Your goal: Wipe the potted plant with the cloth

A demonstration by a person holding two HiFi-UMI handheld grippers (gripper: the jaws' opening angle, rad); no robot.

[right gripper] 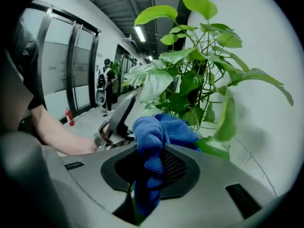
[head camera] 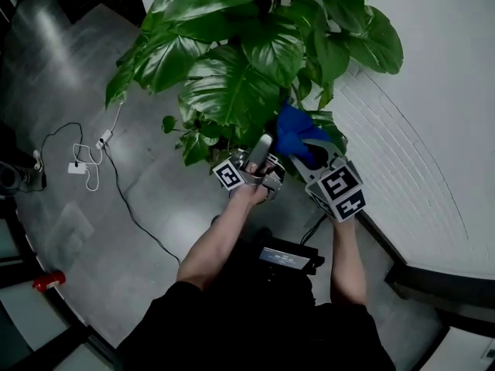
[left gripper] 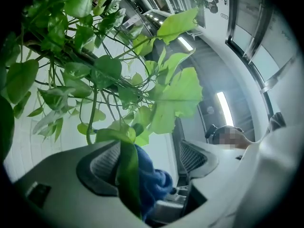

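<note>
Evidently mid-wipe: the right claw (right gripper: 149, 175) pinches the blue cloth (right gripper: 159, 129) at frame centre under the potted plant (head camera: 255, 52); the left claw (left gripper: 147, 163), spread, perhaps cradles a leaf (left gripper: 128, 175), which next needs a gentle stroke.

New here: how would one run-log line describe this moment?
phase: wiping | left claw: open around a leaf | right claw: shut on blue cloth | cloth position: at lower leaves of potted plant

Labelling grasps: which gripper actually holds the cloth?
The right gripper: its jaws are shut on the blue cloth. The left gripper stands open, with only a leaf hanging between its jaws.
</note>
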